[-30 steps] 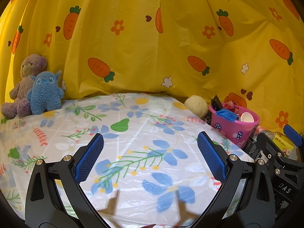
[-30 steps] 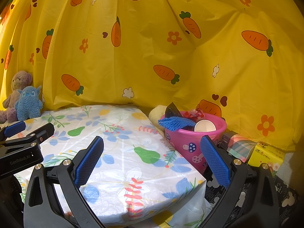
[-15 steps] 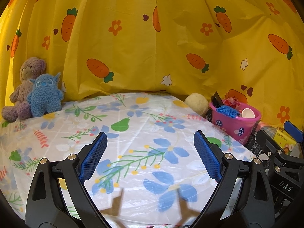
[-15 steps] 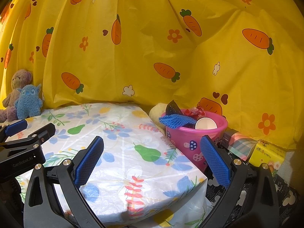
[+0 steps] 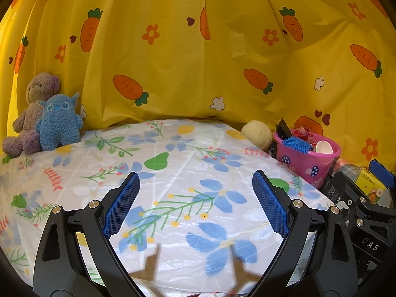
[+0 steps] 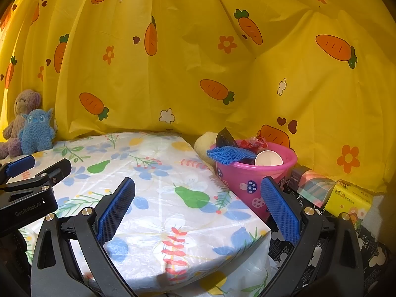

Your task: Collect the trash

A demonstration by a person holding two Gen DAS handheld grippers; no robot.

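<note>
The collecting looks finished, or very nearly so. The pink bucket point(image 6: 255, 173) stands just off the right edge of the counter point(image 5: 173, 173), and it is full: a blue mesh scrap point(image 6: 230, 154) hangs over its rim, a white paper cup point(image 6: 268, 158) lies on its side inside, and a red wrapper point(image 6: 252, 143) and a dark wrapper point(image 6: 224, 136) poke up behind them. The flowered cover of the counter shows no loose litter anywhere in either view. What stays on it are two plush toys at the far left corner, a brown teddy bear point(image 5: 34, 109) and a blue plush monster point(image 5: 58, 121), which I judge to be keepers, not trash. A pale plush ball point(image 5: 255, 133) sits against the bucket. The left gripper point(image 5: 195, 203) has its jaws spread wide over the bare cover with nothing between them; the right gripper point(image 6: 198, 208) is likewise wide apart and empty, near the counter's right corner. A yellow tissue pack point(image 6: 349, 198) and a striped box point(image 6: 314, 184) beside the bucket may be supplies; whether they count as trash I cannot tell.
</note>
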